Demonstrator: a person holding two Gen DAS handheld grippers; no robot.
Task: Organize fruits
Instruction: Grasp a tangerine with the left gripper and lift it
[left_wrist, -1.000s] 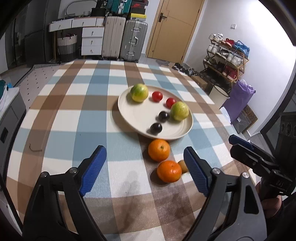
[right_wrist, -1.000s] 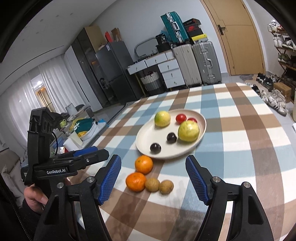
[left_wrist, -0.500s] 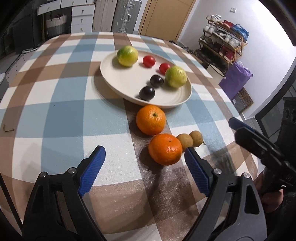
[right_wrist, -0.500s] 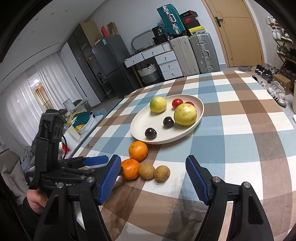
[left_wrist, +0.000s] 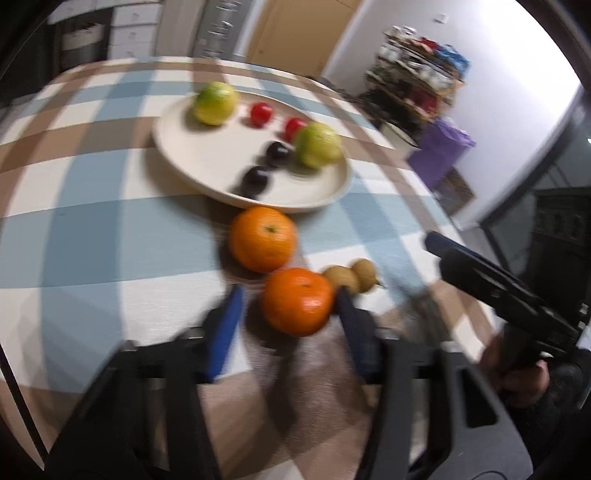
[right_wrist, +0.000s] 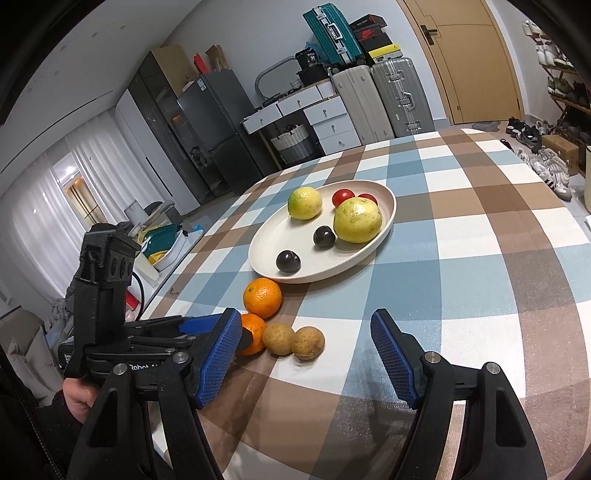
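Left hand-held gripper (left_wrist: 286, 306) closing around the near orange (left_wrist: 296, 301) on the checked table (left_wrist: 110, 229): right pad (left_wrist: 345, 306) against the peel, left pad (left_wrist: 227, 325) a gap away (blurred). Touching that orange, 2 small brown fruits (right_wrist: 293, 340); just beyond, a second orange (right_wrist: 262, 297) beside the cream plate (right_wrist: 388, 206). On the plate: 2 yellow-green citrus, 2 red fruits, 2 dark plums. Right hand-held gripper (right_wrist: 304, 365) spread wide, empty, hovering near the brown fruits.

Left tongs (left_wrist: 286, 317) dropped (closing) around the near orange (left_wrist: 296, 301).
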